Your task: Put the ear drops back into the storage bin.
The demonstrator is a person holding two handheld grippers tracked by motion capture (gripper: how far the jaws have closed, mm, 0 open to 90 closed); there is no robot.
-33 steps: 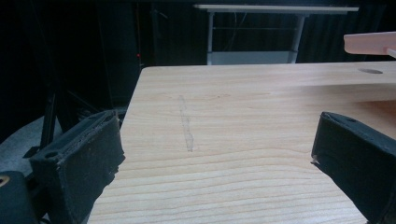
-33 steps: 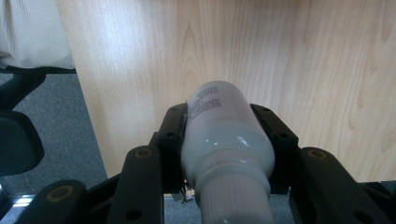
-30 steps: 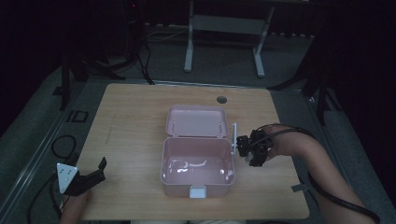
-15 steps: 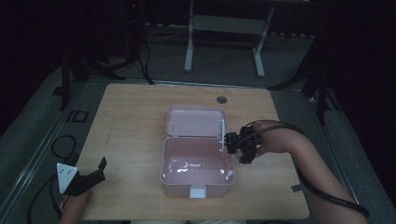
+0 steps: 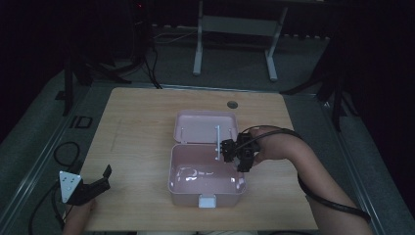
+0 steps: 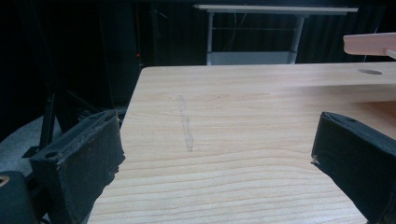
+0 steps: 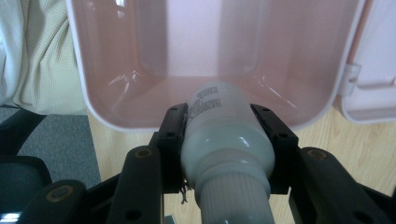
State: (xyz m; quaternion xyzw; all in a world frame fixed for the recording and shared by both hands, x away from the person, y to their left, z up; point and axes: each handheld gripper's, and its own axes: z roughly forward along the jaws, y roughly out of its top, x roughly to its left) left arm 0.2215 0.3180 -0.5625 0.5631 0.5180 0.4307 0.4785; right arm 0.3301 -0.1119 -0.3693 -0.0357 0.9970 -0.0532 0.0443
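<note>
Resting on the middle of the light wooden worktop point(image 5: 137, 127), toward its near edge, is a pale pink plastic box point(image 5: 206, 176) with rounded corners, its hinged lid point(image 5: 205, 126) thrown back flat toward the far edge. A small white latch tab point(image 5: 207, 200) sits on the box's near wall. In the high view the right gripper point(image 5: 230, 152) hangs over the box's right rim, near the hinge, with the person's right hand point(image 5: 274, 144) and forearm reaching in from the near right corner and a black cable looping along the arm. In the right gripper view its two black jaws are clamped on either side of a white plastic bottle with a ribbed cap point(image 7: 224, 140), the bottle's printed end pointing out over the box's open interior point(image 7: 205, 51); the box looks empty apart from reflections on its floor.

The left gripper point(image 5: 93, 183) lies by the near left corner of the worktop, well apart from the box, its grey three-cornered plate point(image 5: 68, 183) on top. In the left gripper view its jaws stand spread wide with nothing between them, only bare wood grain and a faint scuff mark point(image 6: 186, 123) ahead. A dark round hole point(image 5: 232, 104) lies near the far edge.
</note>
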